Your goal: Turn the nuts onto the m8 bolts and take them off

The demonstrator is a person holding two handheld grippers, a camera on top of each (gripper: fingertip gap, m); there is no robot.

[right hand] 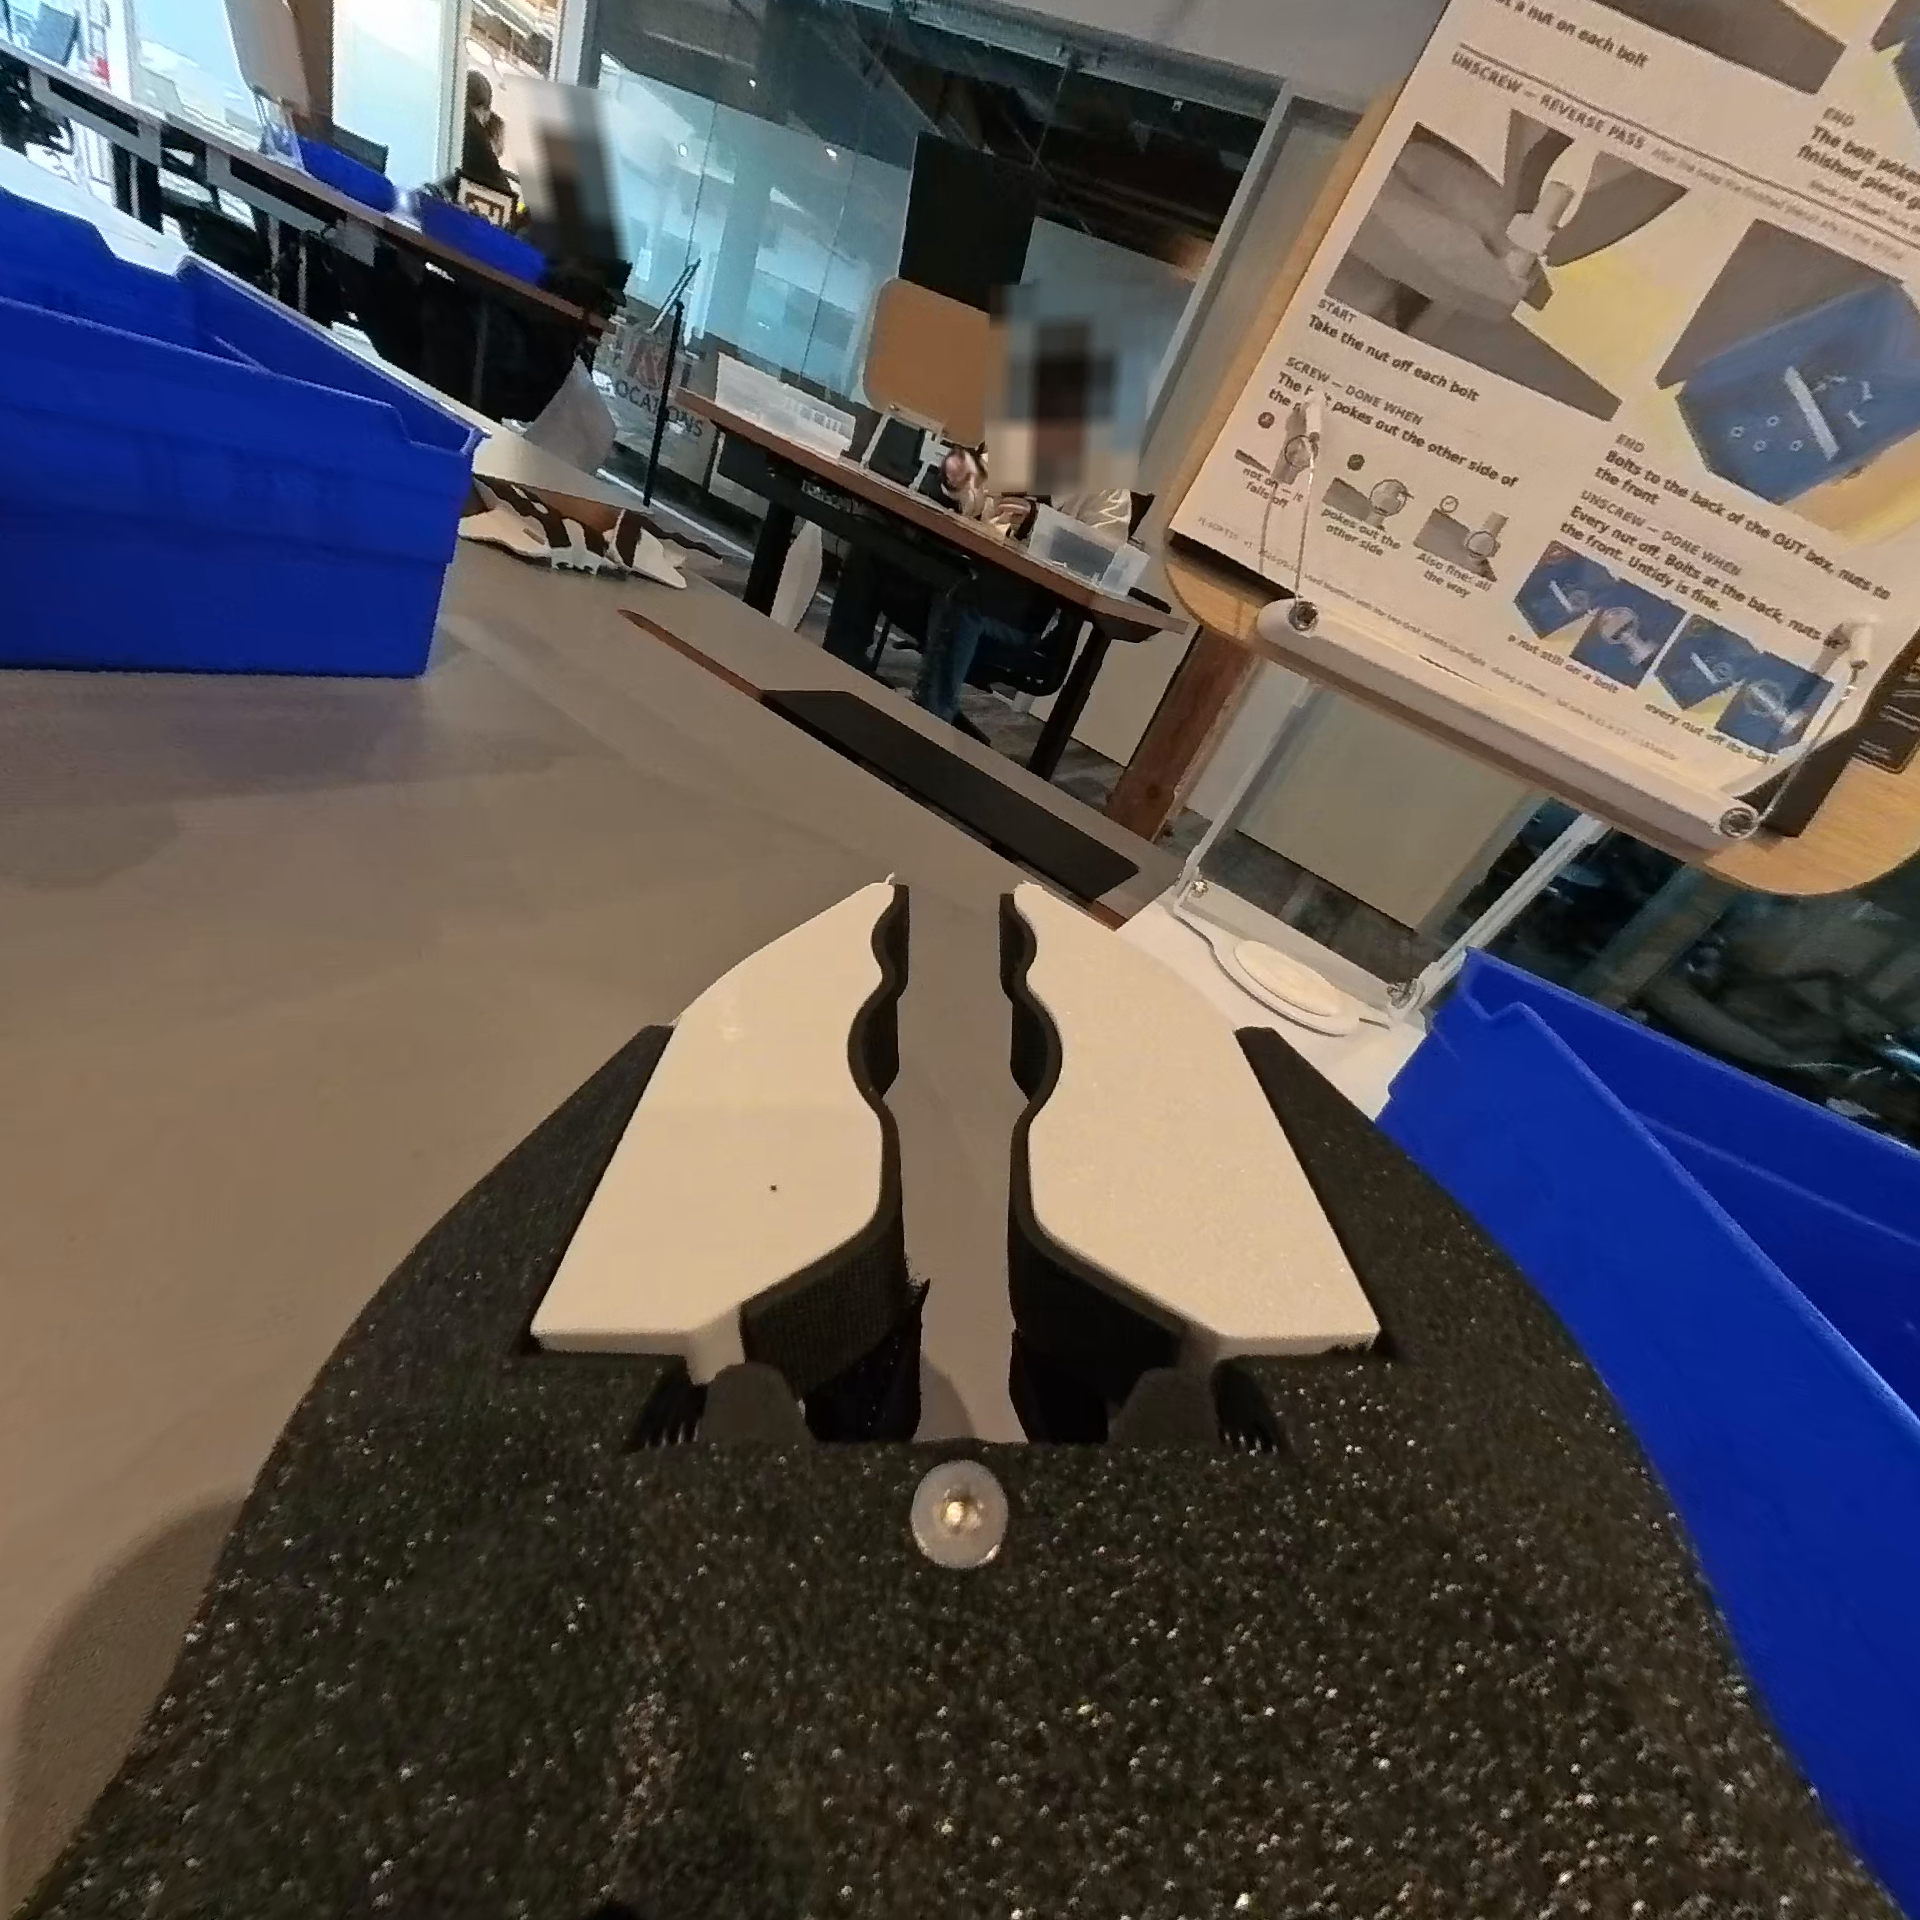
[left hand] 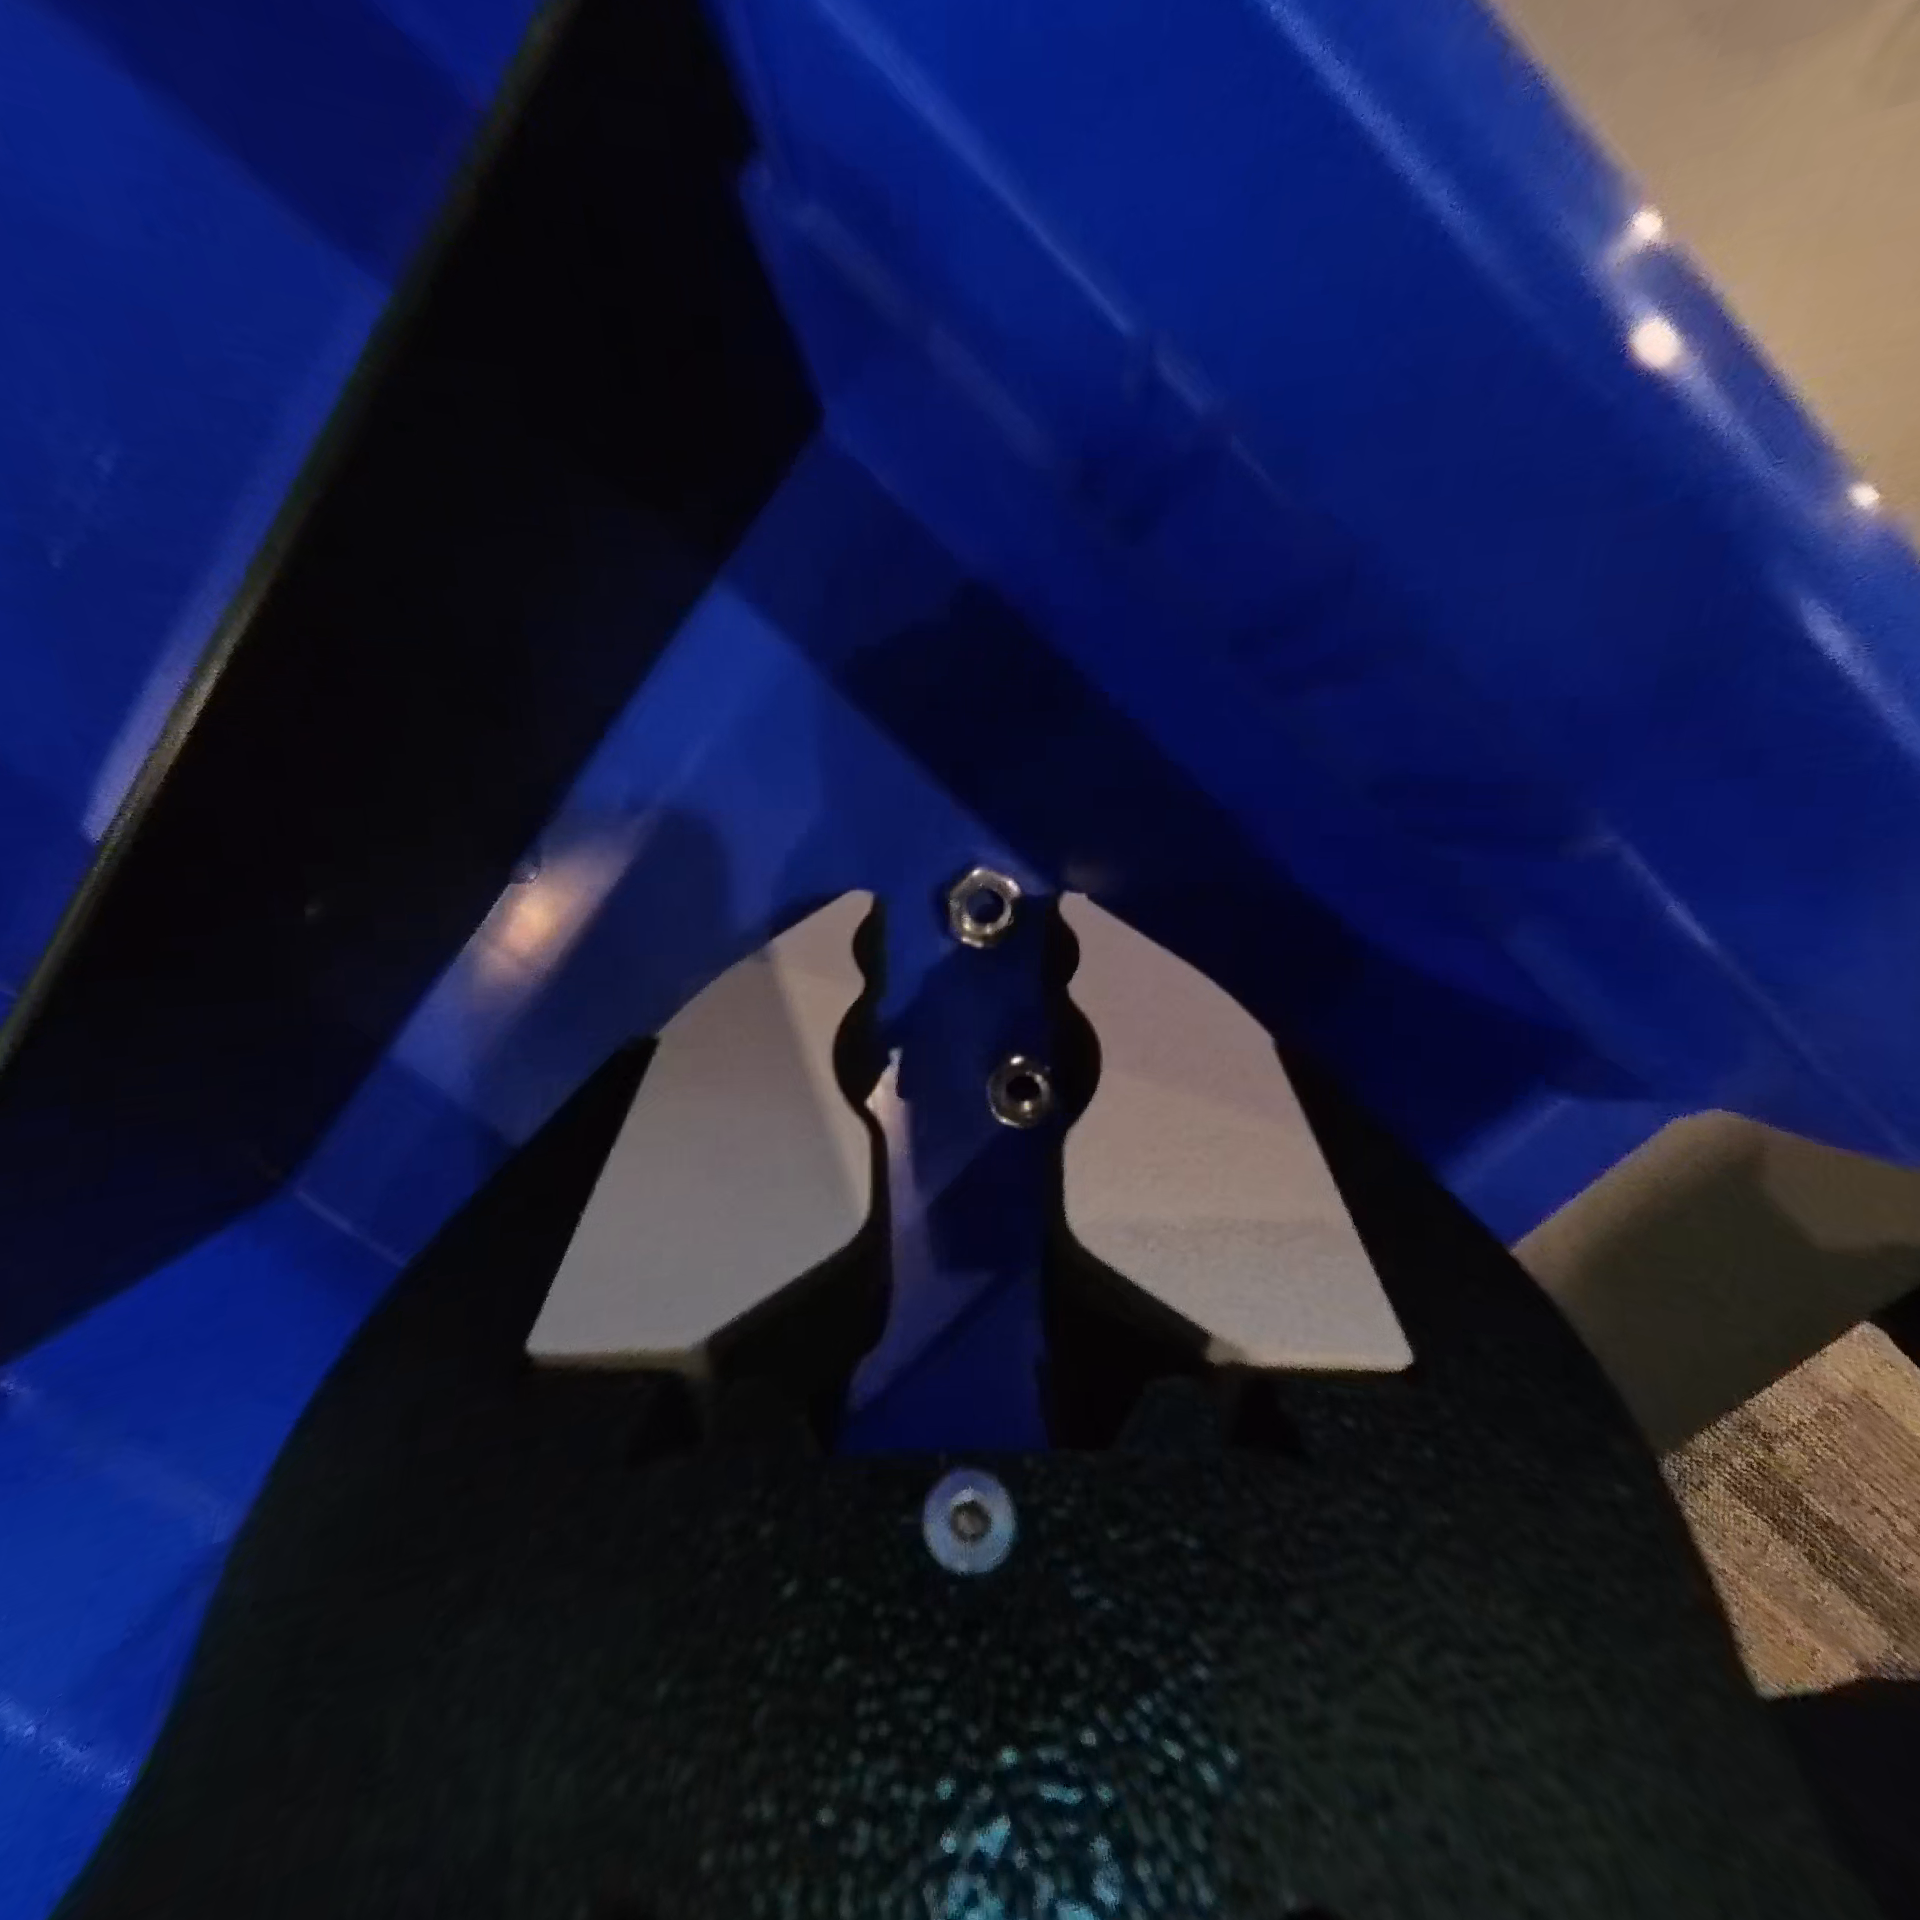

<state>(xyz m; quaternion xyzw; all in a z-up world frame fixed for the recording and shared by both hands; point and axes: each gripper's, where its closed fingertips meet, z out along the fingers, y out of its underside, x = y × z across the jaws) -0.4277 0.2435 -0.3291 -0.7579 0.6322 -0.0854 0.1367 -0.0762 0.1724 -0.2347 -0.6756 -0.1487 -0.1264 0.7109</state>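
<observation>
In the left wrist view my left gripper (left hand: 966, 920) reaches down into a blue bin (left hand: 1247, 468). Its fingers are in shadow and stand a little apart. Two small silver nuts lie loose on the bin floor between them: one nut (left hand: 975, 909) at the fingertips, the other nut (left hand: 1018, 1091) farther back, near the right finger. Neither is gripped. In the right wrist view my right gripper (right hand: 954, 896) hovers low over the grey table (right hand: 312, 987). Its white fingers (right hand: 748, 1143) have a narrow gap between them and hold nothing. No bolts show.
A blue bin (right hand: 208, 468) stands at the left on the table and another blue bin (right hand: 1662, 1299) is close on the right. An instruction sheet on a stand (right hand: 1558, 416) rises at the right. A person sits at a far desk (right hand: 987, 540). The grippers' ends are close to 35 centimetres from one another.
</observation>
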